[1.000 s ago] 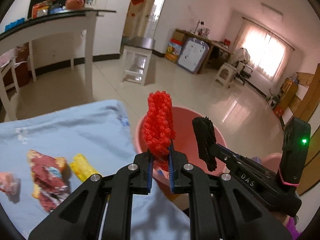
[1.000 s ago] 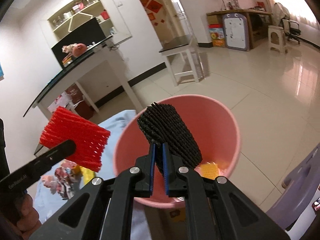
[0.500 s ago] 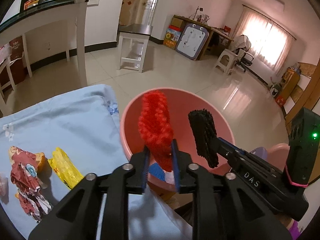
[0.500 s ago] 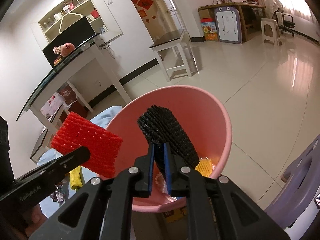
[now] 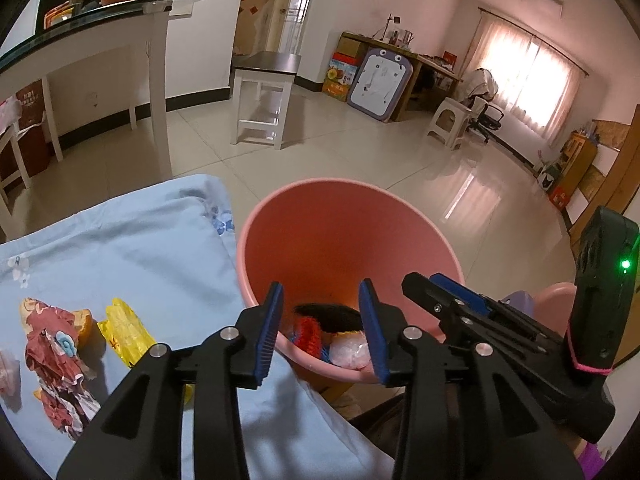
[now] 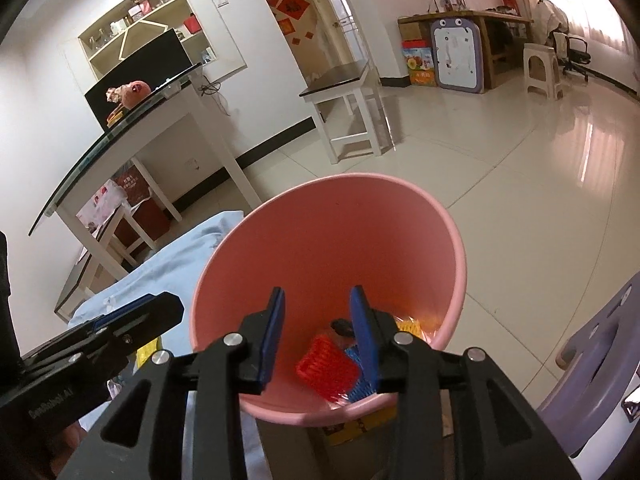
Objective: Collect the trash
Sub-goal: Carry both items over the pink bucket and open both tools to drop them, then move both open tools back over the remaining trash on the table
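Trash lies in two places: some at the bottom of the pink bucket, and some on the light blue cloth that covers the desk beside it. Down in the bucket sit a red foam net, a black foam net, a blue piece and a yellow net. Both claws hang over the near rim with nothing between their blue pads; the left claw and the right claw are both opening, and neither blocks the other.

Only the left wrist view shows what waits on the cloth: a yellow wrapper just beside a crumpled red patterned wrapper. The right wrist view shows the red net whole, and a purple plastic chair to the right.

Around them is a glossy tiled floor, a glass-topped white table, a small dark-topped stand and a bright curtained window.
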Motion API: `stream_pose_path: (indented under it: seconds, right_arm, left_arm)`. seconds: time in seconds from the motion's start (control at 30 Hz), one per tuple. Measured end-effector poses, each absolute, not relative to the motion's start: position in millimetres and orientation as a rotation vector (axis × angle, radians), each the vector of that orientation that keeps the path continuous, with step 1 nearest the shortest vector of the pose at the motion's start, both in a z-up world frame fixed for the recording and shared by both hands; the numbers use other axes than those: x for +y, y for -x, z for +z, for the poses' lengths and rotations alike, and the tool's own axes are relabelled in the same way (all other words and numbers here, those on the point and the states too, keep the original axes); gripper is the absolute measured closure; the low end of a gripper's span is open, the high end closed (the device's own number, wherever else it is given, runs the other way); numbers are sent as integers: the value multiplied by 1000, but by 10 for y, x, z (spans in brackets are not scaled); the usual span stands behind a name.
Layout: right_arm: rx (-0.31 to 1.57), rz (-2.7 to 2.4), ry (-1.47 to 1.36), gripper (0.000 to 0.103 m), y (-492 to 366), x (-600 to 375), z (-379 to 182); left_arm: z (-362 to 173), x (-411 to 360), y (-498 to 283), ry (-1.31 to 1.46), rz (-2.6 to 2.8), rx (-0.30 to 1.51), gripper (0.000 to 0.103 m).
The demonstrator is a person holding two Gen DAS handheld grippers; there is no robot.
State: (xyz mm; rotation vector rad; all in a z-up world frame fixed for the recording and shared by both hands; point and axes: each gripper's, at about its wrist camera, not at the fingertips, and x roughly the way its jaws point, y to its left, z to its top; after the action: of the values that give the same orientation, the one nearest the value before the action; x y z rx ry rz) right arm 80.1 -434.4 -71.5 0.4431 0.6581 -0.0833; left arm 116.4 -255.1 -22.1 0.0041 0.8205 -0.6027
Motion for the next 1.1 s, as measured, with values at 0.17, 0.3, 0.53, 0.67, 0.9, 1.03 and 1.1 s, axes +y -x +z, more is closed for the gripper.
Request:
stream_pose_path:
  seconds: [0.17,0.3,0.53,0.67,0.9,1.03,1.1]
  right_arm:
    - [642,-78,-428,69,-767,-4303,-633]
    - [631,-78,-424,69,-707,-4275,-573]
    - [617,-41,-402,66,-589,-4094,-458]
    - [622,13,-360,63,-553,-3804,-413]
    - [650,102,-304,63,-509,-3278,-401]
    - [671,145,-298,62,-490,-3037,-429]
    - [686,166,-315,62,-491,-2956,-457]
  left_arm:
    - [-126,-2436,-1143,13,-603,798,63]
    - [-48,-2274,-1134,36,-605,780,63]
    - [79,-1968,-1052,15,-542,734,63]
    - [130,-1727,-930,-15,-488,698,63]
    - [127,-1128,-738,-26,-351,670,63]
    - [69,-773,-655,5,-269,681,63]
    - [11,-597,-622,22,-229,699,63]
